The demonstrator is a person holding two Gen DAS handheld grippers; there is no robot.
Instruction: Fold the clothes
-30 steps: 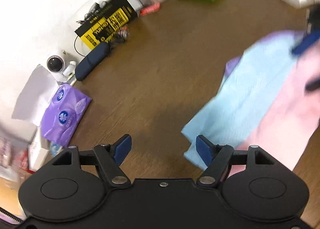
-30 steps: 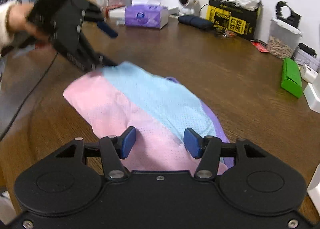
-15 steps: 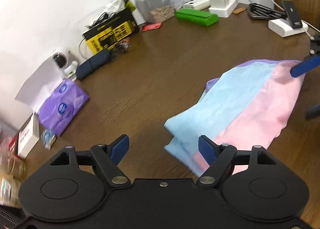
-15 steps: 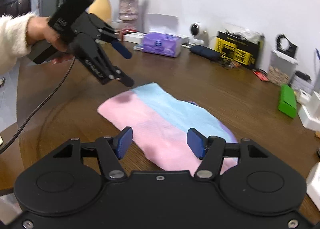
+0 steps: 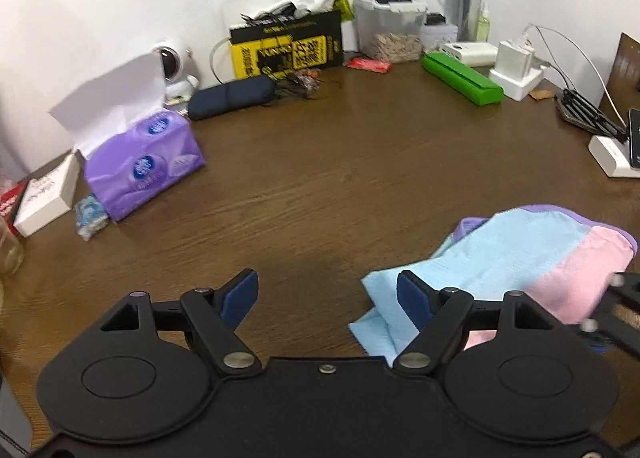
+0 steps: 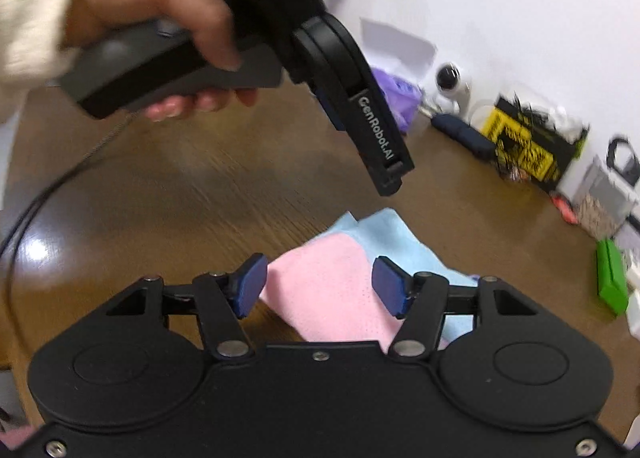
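Writing: "GenRobot.AI" in pale letters runs along the side of the left gripper, upper centre of the right wrist view; the yellow and black box at upper centre of the left wrist view carries print too blurred to read.
Left gripper: jaws wide apart, blue pads holding nothing, over bare wooden table; gripped by a hand in a cream sleeve.
Right gripper: jaws apart, empty, just above the cloth.
Clothes: a folded pink, light blue and purple garment lies on the table at lower right of the left wrist view.
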